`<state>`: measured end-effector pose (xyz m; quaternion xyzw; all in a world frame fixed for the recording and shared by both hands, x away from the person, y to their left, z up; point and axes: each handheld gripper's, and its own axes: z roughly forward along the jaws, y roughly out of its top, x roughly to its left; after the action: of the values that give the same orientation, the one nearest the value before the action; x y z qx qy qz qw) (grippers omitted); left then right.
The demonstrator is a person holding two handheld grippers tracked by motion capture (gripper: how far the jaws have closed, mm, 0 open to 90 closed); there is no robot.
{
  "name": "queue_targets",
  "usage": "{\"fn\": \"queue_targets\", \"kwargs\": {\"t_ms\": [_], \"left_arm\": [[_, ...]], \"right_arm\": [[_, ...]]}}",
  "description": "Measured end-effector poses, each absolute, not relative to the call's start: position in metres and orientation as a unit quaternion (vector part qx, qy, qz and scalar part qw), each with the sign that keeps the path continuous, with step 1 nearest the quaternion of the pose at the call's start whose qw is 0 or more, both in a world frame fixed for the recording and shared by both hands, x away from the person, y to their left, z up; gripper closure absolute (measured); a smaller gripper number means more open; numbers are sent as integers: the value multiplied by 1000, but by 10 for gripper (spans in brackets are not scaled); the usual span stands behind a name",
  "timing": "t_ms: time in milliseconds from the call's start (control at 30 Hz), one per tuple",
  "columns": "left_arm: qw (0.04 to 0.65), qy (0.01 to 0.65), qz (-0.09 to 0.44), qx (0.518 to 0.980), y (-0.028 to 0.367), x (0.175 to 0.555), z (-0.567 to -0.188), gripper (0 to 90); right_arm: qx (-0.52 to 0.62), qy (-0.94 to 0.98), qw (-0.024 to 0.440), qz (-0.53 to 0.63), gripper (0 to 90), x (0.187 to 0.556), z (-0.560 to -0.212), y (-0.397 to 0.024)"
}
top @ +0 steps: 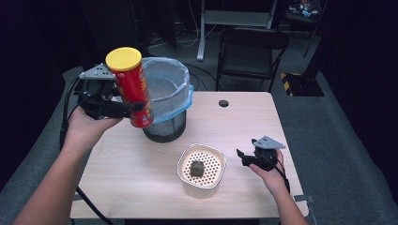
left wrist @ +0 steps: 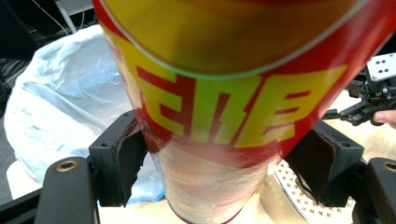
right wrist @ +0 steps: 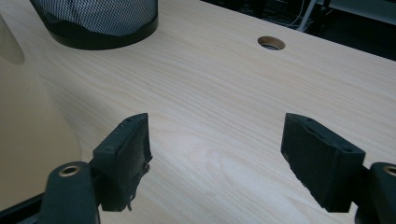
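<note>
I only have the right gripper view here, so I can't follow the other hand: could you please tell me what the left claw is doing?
Observer: The left claw is shut on a red chip can with a yellow lid, held in the air and tilted.
Operator: Thank you. Where is the can relative to the mesh bin at the top of my picture?
Observer: It hangs at the near left side of the bin, whose blue liner bag is open.
Operator: And what is the pale shape at my left edge?
Observer: A white perforated container with a small dark block lying in it, just left of the open right claw.
</note>
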<state>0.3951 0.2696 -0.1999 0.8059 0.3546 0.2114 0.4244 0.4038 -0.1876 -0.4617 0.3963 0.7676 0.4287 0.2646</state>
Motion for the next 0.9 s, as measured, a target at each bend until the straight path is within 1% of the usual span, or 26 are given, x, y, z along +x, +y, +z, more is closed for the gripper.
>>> {"fn": "queue_targets", "kwargs": {"t_ms": [300,633,900], "left_arm": [[425,361,208,804,262,408,-184,240],[428,380,210,792,255,435,-163,240],[413,402,213,789,249,462,-164,240]], "right_arm": [[395,770,266,425,235,403,-463,-186],[395,772,267,420,234,403,-464,-185],[400,770,268,418,234,404,-464,-186]]}}
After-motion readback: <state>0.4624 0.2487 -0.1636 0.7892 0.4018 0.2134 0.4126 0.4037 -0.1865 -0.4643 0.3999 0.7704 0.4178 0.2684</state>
